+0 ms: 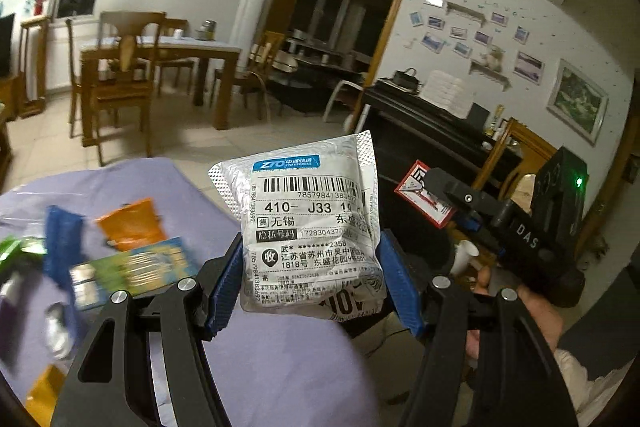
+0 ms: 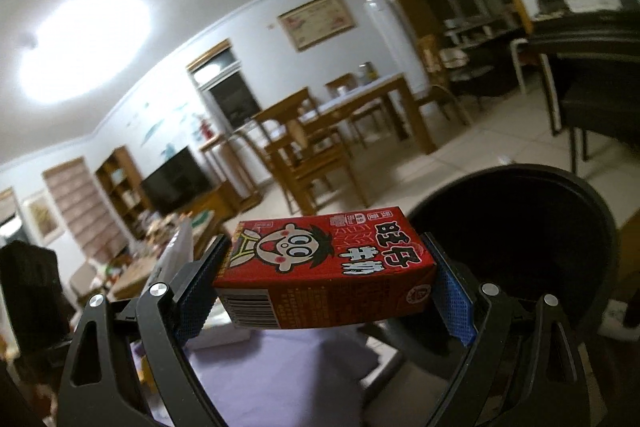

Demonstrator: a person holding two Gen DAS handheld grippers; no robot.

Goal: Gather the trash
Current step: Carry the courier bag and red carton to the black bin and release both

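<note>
My left gripper [image 1: 312, 283] is shut on a silver courier parcel bag [image 1: 308, 227] with a white shipping label, held above the purple-covered table [image 1: 280, 367]. My right gripper [image 2: 328, 279] is shut on a red milk carton [image 2: 324, 267], held sideways in the air beside the black round trash bin [image 2: 520, 247], just left of its opening. The right gripper [image 1: 440, 203] also shows in the left wrist view, with the red carton [image 1: 420, 193] at its tip, to the right of the parcel bag.
Loose trash lies on the table at left: an orange packet [image 1: 132, 223], a blue wrapper [image 1: 60, 243], a green-yellow box [image 1: 136, 271]. A wooden dining table with chairs [image 1: 160, 67] stands behind. A dark piano [image 1: 432, 131] is at the right.
</note>
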